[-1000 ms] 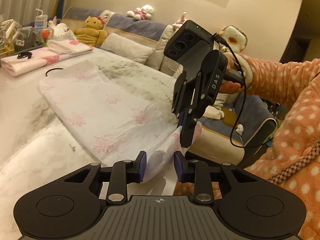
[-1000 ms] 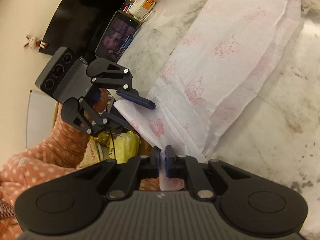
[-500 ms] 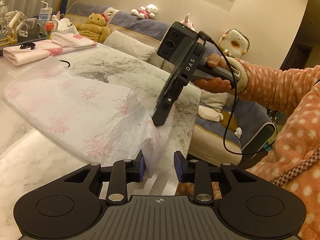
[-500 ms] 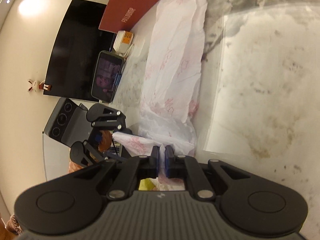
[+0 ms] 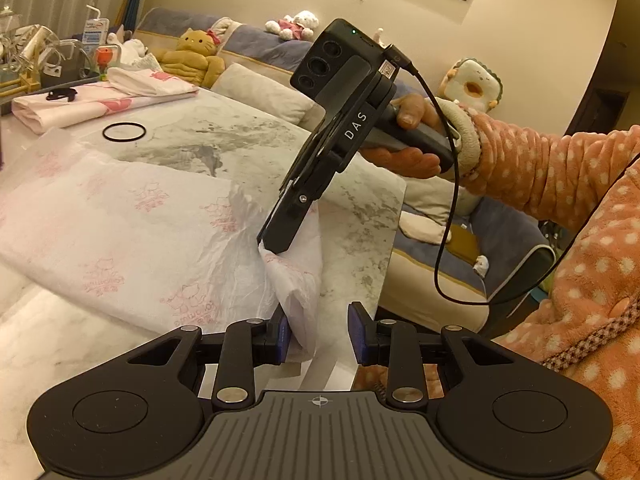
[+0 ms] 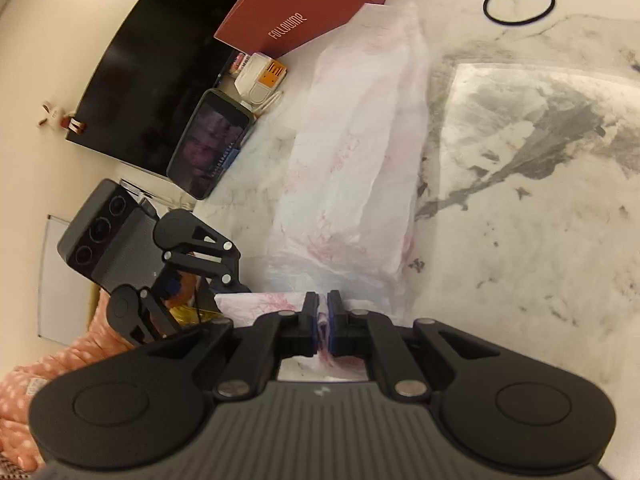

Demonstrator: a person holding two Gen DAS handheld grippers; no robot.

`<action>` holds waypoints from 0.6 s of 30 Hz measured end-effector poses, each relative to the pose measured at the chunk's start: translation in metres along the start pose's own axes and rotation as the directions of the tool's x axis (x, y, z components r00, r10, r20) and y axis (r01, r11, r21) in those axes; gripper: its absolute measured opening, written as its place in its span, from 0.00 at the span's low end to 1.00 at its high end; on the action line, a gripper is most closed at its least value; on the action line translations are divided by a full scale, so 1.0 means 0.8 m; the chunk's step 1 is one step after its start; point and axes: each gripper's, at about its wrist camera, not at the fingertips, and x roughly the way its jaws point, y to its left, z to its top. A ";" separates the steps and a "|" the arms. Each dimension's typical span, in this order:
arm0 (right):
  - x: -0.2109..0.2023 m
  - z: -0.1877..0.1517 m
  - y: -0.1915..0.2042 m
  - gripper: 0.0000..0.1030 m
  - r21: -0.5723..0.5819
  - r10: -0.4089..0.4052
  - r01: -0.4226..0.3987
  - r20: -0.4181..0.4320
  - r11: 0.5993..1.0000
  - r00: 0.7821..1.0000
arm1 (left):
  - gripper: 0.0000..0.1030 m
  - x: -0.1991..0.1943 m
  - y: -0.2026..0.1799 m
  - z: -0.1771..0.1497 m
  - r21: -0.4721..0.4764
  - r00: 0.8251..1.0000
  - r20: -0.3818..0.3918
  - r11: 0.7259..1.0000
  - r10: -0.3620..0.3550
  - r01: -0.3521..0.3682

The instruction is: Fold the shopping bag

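The white shopping bag (image 5: 120, 232) with pink prints lies flattened on the marble table (image 6: 540, 200). Its near end is lifted into a loose fold. My right gripper (image 6: 323, 320) has this end pinched between its blue pads, and its jaws are closing tight on the plastic; in the left wrist view, the right gripper (image 5: 276, 244) points down at the fold. My left gripper (image 5: 320, 336) is open. The hanging fold brushes its left pad and stands apart from the right one. In the right wrist view, the left gripper (image 6: 216, 300) sits beside the pinched end.
A black rubber ring (image 5: 124, 133) lies beyond the bag. Folded bags (image 5: 100, 100) are stacked at the far left. A phone (image 6: 212, 148), a charger and a red box (image 6: 304, 4) line the table's other side. The table edge (image 5: 396, 208) is close, with a sofa behind it.
The right gripper has carried the pinched end leftwards over the table, raising the bag's end into a fold. The left gripper has stayed open in place.
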 end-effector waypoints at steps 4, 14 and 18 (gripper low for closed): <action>-0.001 -0.001 0.007 0.03 -0.044 -0.030 0.030 0.003 0.999 1.000 | 0.30 -0.039 -0.011 0.003 0.003 0.990 0.109 0.995 0.095 -0.096; 0.006 -0.001 0.035 0.02 -0.141 -0.135 0.134 -0.002 0.981 0.991 | 0.30 0.006 -0.076 0.044 0.147 0.857 0.053 0.845 0.513 -0.514; 0.005 -0.006 0.038 0.02 -0.148 -0.150 0.150 0.014 0.978 0.989 | 0.30 0.031 -0.080 0.045 0.214 0.841 -0.011 0.823 0.541 -0.527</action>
